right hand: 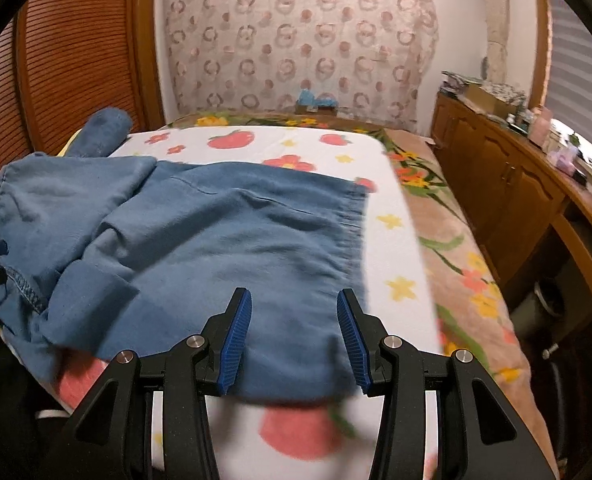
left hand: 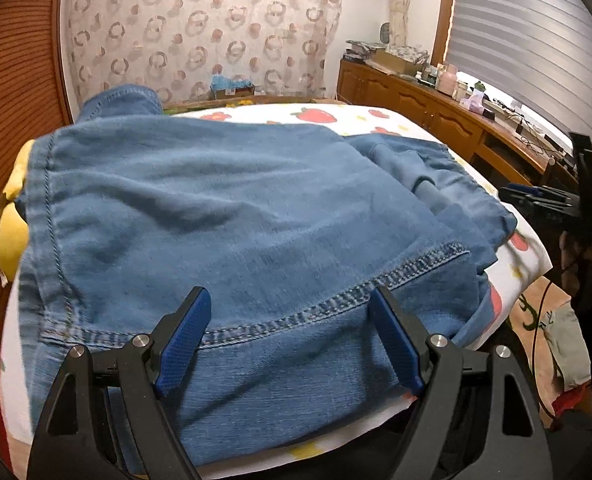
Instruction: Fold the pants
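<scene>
Blue denim pants point(left hand: 224, 208) partly folded on a fruit-print sheet point(right hand: 391, 248) over the bed, left gripper point(left hand: 290, 336) and right gripper point(right hand: 294, 336) fingers spread, gripping nothing, wooden cabinet point(right hand: 507, 184) alongside, patterned curtain point(right hand: 296, 40) behind

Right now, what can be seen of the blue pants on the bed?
The pants are blue denim-like cloth, soft and faintly creased, lying partly folded in flat layers on the strawberry-print sheet. A stitched hem crosses the near edge; a gathered waistband shows on the right side. One bunched end rises at the far left. Both the left gripper and the right gripper are open over the near edge, gripping nothing.
</scene>
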Demonstrator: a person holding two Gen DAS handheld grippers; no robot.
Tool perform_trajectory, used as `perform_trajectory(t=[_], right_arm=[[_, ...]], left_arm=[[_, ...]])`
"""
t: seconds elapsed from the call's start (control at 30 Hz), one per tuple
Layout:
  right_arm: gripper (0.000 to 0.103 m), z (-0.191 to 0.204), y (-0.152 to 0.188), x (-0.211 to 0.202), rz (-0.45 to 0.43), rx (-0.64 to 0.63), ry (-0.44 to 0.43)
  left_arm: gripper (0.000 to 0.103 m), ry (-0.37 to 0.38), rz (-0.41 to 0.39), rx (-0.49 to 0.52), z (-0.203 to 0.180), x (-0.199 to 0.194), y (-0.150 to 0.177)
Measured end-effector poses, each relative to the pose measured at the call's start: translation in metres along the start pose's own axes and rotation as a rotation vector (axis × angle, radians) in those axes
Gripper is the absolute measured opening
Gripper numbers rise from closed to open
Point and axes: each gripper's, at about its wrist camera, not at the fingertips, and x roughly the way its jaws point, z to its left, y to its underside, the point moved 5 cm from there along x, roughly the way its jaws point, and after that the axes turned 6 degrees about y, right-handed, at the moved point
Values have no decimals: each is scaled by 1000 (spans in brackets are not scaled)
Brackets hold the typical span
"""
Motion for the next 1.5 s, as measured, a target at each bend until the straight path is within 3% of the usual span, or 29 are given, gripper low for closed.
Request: perform_trajectory(t=[0.23,0.53,0.6,0.63,0.73,0.83,0.93,1.03,1.3,1.5], right_arm=[[46,-32,20,10,56,67,11],[46,-21,29,12,87,61,6],[37,-19,30,11,78,42,8],[22,-17,31,8,75,35,1],[14,-21,31,7,85,38,-49],[10,-31,27,-1,53,72,-47],[9,-63,14,-25,-42,154,2],[9,-74,7,-38,-69,173,-28],[9,-59,-17,-55,-117,155,-70],[9,-5,-65,-88,-210,32,-149]], left_arm=[[82,-2,14,1,1,6,3],[82,4,18,4,2,7,6],[82,6,16,3,3,7,6],[82,8,16,2,3,7,6],[82,14,17,0,6,7,4],[82,20,16,-1,9,6,5],[82,22,16,1,10,6,5],[82,22,15,-1,10,6,5],[82,16,1,-32,14,-4,-1],[82,11,-57,-39,16,-28,-12]])
